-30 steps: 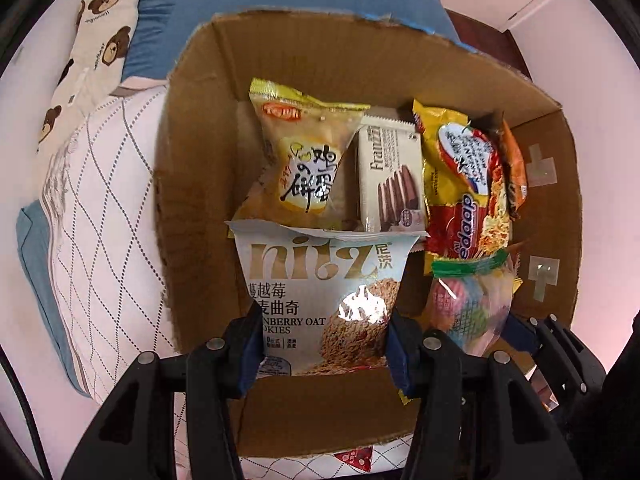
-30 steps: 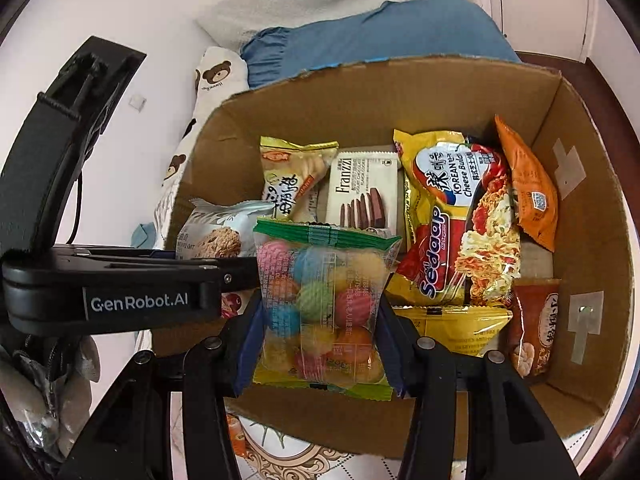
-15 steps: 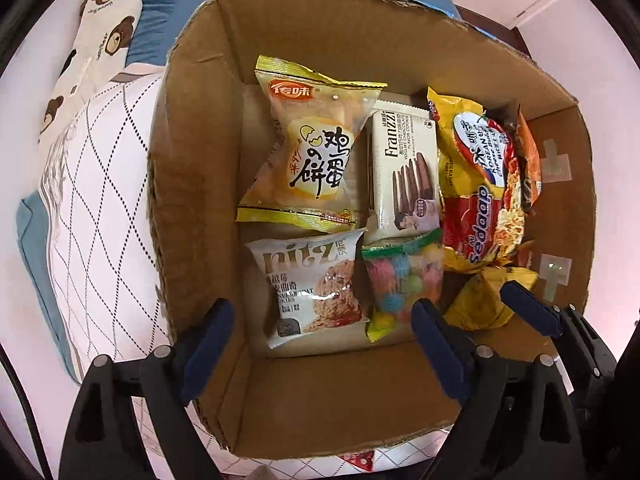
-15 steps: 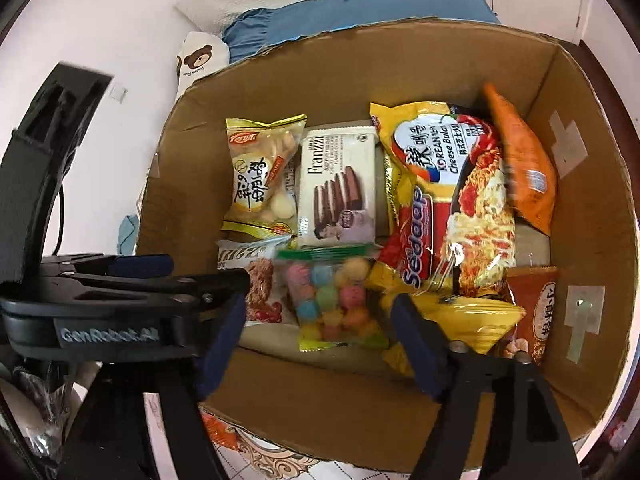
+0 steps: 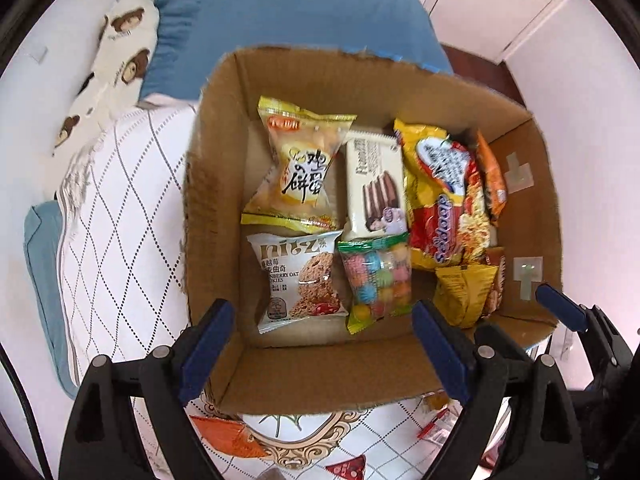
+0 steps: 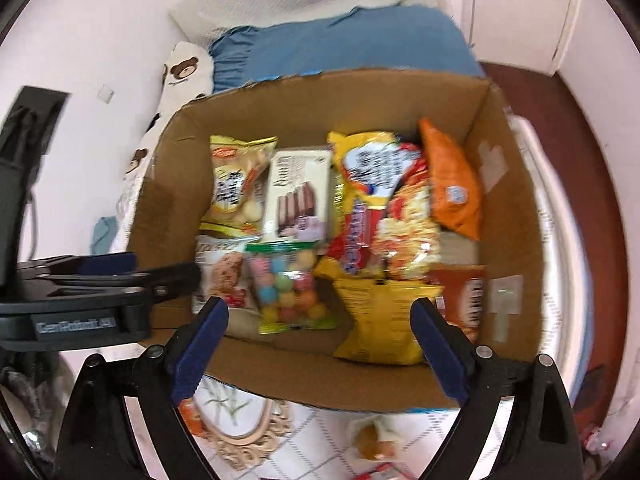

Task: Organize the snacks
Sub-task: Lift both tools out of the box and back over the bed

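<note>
Both my hand-held grippers, left (image 5: 320, 344) and right (image 6: 316, 344), have just opened wide and hold nothing; cookie packet (image 5: 298, 280) and candy bag (image 5: 378, 280) lie side by side in the cardboard box (image 5: 320, 372).

cardboard box (image 5: 400, 364) on bed, cookie packet (image 5: 298, 280) inside, candy bag (image 5: 378, 276) just right of it

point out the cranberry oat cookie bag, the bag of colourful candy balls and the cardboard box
cranberry oat cookie bag (image 5: 298, 282): left wrist view, middle of its front
bag of colourful candy balls (image 5: 378, 280): left wrist view, on the candies
cardboard box (image 5: 320, 372): left wrist view, near wall
</note>
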Available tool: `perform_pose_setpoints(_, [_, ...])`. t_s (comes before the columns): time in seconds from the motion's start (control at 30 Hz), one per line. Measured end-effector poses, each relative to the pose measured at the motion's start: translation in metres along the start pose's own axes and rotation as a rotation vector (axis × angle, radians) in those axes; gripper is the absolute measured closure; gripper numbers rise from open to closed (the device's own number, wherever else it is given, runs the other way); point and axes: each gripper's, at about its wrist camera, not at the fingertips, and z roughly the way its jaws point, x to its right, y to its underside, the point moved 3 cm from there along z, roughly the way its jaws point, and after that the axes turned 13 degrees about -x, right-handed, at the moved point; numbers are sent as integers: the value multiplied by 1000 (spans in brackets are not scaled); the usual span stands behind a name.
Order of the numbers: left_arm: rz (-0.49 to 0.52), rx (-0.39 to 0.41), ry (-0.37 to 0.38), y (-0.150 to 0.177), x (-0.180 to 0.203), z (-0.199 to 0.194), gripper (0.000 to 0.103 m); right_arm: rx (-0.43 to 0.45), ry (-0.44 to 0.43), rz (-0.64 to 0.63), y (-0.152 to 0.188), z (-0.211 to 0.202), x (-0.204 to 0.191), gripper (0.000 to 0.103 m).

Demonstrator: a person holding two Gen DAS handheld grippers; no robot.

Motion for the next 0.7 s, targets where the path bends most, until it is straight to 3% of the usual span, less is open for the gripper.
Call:
perform_pose_setpoints(0.2, [-1, 138, -42, 21, 6, -18, 12, 60, 79, 16, 15, -16, 20, 8])
perform_pose_setpoints(0.7, [17, 365, -63, 91, 21, -56, 12, 260, 181, 19, 71, -80, 30, 3])
